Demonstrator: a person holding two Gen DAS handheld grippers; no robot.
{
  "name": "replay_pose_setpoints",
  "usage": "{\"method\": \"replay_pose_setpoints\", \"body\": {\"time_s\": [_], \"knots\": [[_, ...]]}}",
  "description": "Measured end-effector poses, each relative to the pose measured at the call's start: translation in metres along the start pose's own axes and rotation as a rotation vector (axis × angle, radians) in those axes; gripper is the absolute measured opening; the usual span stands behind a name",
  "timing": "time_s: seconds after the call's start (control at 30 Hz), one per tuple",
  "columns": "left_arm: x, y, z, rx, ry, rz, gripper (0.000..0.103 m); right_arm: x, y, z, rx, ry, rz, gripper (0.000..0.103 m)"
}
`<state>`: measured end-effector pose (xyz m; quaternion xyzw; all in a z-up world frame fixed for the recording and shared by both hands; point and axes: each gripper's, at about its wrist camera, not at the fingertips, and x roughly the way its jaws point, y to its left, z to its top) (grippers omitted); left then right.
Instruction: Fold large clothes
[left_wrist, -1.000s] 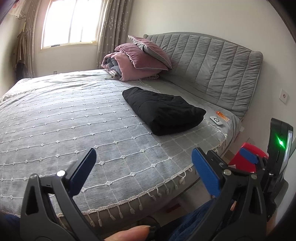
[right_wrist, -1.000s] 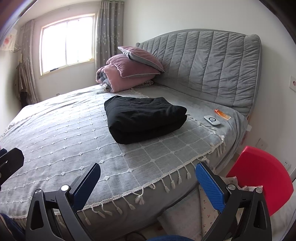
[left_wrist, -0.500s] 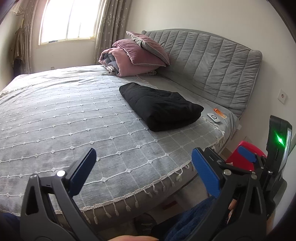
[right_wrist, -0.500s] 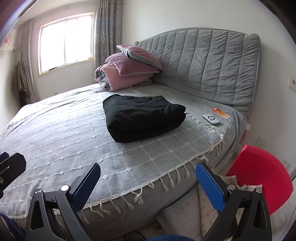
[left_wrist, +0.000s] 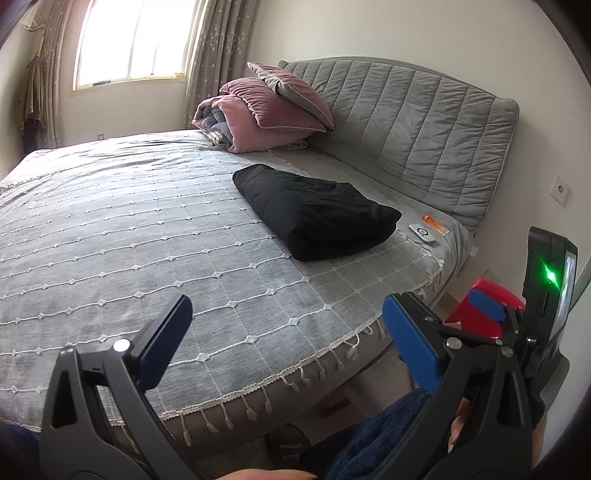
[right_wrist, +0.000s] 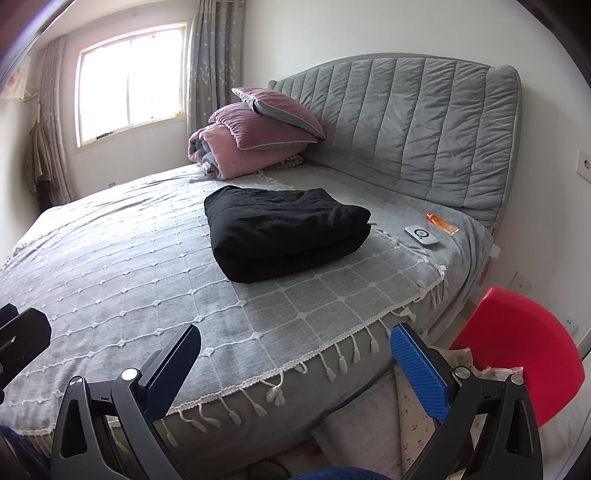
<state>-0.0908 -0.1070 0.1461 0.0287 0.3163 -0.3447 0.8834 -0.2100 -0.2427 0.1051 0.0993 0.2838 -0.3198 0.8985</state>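
A black garment lies folded into a thick rectangular bundle on the grey bedspread, toward the headboard side; it also shows in the right wrist view. My left gripper is open and empty, held off the near edge of the bed, well short of the garment. My right gripper is open and empty, also near the fringed bed edge. The right gripper's blue pads show at the right in the left wrist view.
Pink pillows and a rolled quilt sit by the grey headboard. A white device and an orange tube lie at the bed's right corner. A red stool stands on the floor at right.
Both grippers have drifted slightly back and down from the bed; the view shifted a little. The folded garment has not moved and both grippers stay open.
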Motion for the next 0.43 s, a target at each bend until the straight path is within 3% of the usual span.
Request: {"method": "replay_pose_setpoints", "body": {"time_s": [0.43], "knots": [[-0.0005, -0.0034, -0.0013, 0.011, 0.001, -0.007, 0.103, 0.0022, -0.0030, -0.0038, 0.000, 0.005, -0.002, 0.103]]}}
